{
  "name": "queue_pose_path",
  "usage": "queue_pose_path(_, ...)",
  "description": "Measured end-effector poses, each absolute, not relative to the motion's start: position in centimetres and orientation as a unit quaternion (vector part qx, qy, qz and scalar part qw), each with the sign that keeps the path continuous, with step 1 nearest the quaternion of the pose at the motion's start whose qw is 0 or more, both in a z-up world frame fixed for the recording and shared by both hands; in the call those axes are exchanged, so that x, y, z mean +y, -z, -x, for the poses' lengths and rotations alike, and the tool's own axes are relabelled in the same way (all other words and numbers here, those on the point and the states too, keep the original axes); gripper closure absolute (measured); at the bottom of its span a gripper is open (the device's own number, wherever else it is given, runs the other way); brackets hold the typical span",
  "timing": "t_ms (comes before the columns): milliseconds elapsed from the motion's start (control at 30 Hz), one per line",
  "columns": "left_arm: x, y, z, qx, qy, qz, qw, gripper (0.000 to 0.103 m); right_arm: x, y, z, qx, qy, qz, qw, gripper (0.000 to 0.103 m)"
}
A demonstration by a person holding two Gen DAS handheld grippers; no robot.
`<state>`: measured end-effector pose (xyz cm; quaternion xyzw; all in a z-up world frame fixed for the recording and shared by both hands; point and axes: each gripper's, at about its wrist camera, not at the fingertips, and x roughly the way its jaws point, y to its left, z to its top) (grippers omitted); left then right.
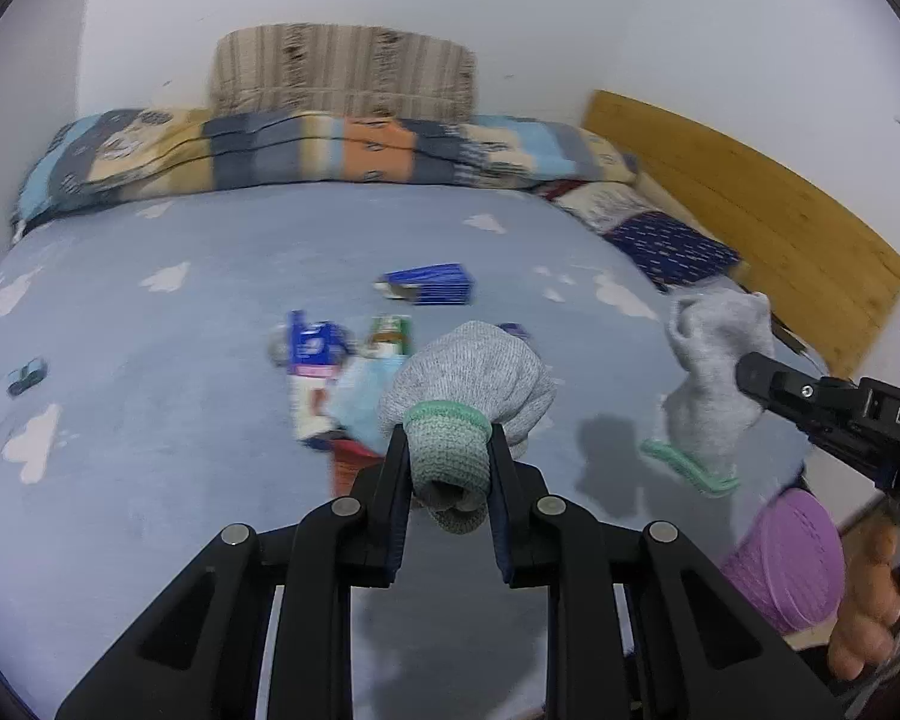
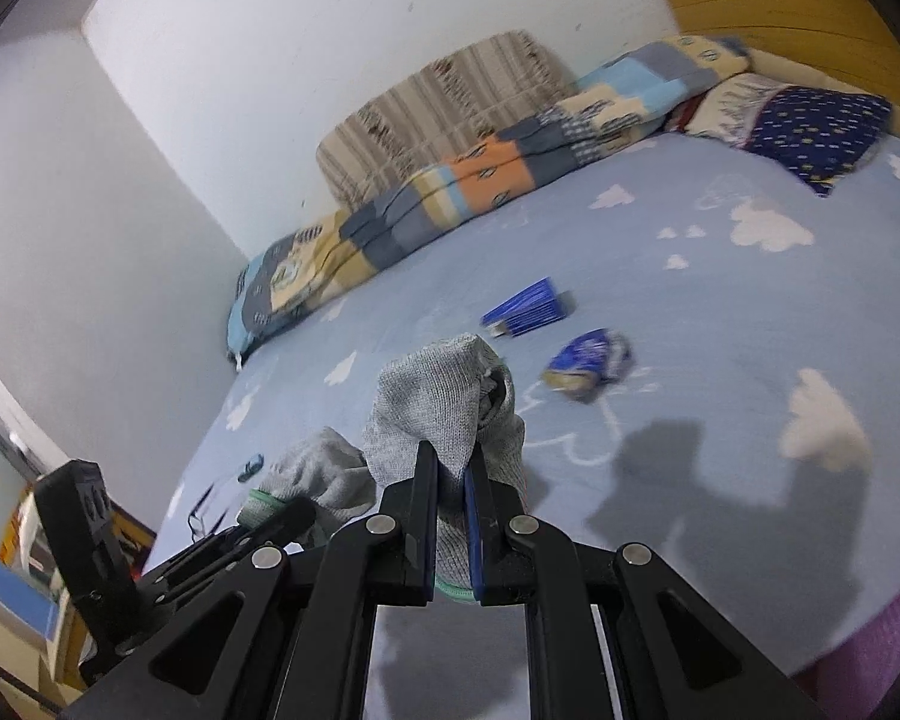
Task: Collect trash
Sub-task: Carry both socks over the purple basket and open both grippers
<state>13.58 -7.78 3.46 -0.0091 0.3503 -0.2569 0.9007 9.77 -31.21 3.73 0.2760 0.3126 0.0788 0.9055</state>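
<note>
The left gripper (image 1: 448, 468) is clamped on the green cuff of a grey sock (image 1: 471, 381), held above the bed (image 1: 150, 420). The right gripper (image 2: 450, 480) pinches a second sock (image 2: 444, 408), its cuff hanging free at 4 o'clock in the left view. Trash lies mid-bed: a blue box (image 1: 429, 285) at 12 o'clock, and wrappers (image 1: 330, 372) just left of the left sock, partly hidden behind it. A crumpled blue packet (image 2: 588, 363) sits at 1 o'clock in the right view. Open sheet spreads toward 9 o'clock; folded quilt (image 1: 306, 147) lines the far edge, headboard (image 1: 750, 216) the right.
</note>
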Motion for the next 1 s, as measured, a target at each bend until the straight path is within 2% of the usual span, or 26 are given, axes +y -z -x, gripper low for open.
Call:
queue_pose_path(167,-11.6,-3.9,-10.5,0.348,0.309,-0.004,0.885,0.081,-36.8,-3.9,-3.5,0.288,-0.040,-0.297,0.910,0.095)
queue_pose_path(600,-27.5,-4.7,-0.7,0.342,0.467,-0.081,0.811,0.081,-52.6,-3.5,14.8,0.239,0.133,-0.351,0.896,0.095)
queue_pose_path(833,-36.5,-4.6,4.2,0.349,0.536,-0.147,0.754,0.080,-56.7,-1.8,18.7,0.239,0.179,-0.379,0.876,0.095)
queue_pose_path(933,-39.6,-4.0,5.4,0.357,0.550,-0.172,0.735,0.078,-58.1,-0.6,19.7,0.239,0.192,-0.397,0.865,0.093)
queue_pose_path(1000,-41.4,-3.4,5.8,0.369,0.552,-0.180,0.726,0.067,-58.7,0.2,20.1,0.243,0.197,-0.405,0.859,0.093)
